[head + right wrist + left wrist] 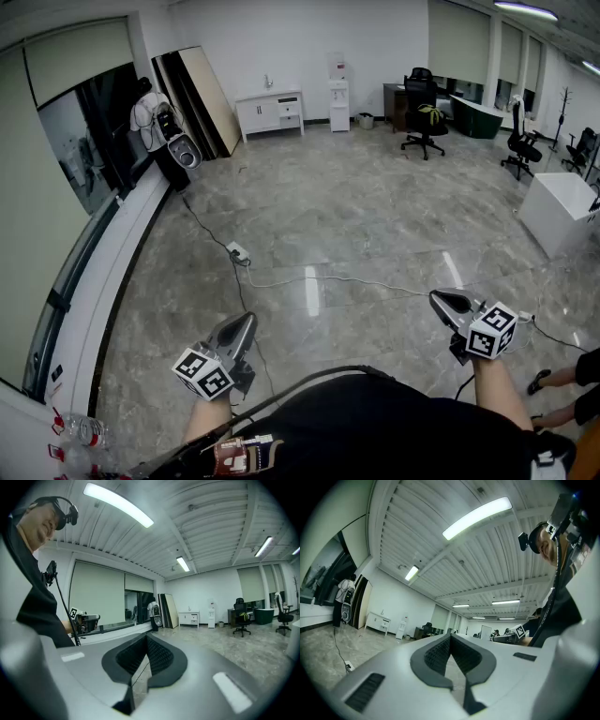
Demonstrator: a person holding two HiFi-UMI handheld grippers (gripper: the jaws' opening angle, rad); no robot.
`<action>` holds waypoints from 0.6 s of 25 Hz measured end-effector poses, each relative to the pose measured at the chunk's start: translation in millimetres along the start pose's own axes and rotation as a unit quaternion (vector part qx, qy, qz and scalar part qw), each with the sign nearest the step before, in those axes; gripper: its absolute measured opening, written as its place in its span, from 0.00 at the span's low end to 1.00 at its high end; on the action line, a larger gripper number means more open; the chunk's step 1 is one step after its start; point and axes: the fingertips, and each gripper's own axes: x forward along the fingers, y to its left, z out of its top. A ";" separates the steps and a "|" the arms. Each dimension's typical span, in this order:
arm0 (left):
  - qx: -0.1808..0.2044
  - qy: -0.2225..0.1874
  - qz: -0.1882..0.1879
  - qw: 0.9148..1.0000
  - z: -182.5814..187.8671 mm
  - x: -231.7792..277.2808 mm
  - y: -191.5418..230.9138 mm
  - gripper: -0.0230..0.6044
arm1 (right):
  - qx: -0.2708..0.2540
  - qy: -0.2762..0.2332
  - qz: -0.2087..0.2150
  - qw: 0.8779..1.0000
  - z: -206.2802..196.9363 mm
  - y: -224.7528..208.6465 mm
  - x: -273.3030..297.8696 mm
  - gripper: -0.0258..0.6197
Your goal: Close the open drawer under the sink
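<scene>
My left gripper [249,319] hangs low over the marble floor [356,216], jaws pressed together with nothing between them. Far ahead, against the back wall and well apart from both tools, stands a white cabinet [270,112] with what looks like a small tap on top. It is too small to tell whether one of its drawers stands out. My right gripper [435,296] is also pressed together and empty.
</scene>
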 end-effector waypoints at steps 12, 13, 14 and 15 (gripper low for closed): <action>-0.007 0.000 -0.003 1.000 -10.4 7.0 6.7 0.04 | 0.017 0.001 0.013 1.000 -4.6 -7.9 19.0 0.04; -0.009 -0.002 -0.004 1.000 -11.2 6.9 8.1 0.04 | 0.024 0.000 0.013 1.000 -5.0 -9.3 20.5 0.04; -0.010 -0.002 -0.003 1.000 -11.4 7.2 9.4 0.04 | 0.033 -0.004 0.013 0.999 -5.3 -11.7 22.0 0.04; -0.009 -0.001 -0.001 1.000 -11.3 7.9 10.5 0.04 | 0.042 -0.008 0.011 0.999 -5.5 -14.8 23.5 0.04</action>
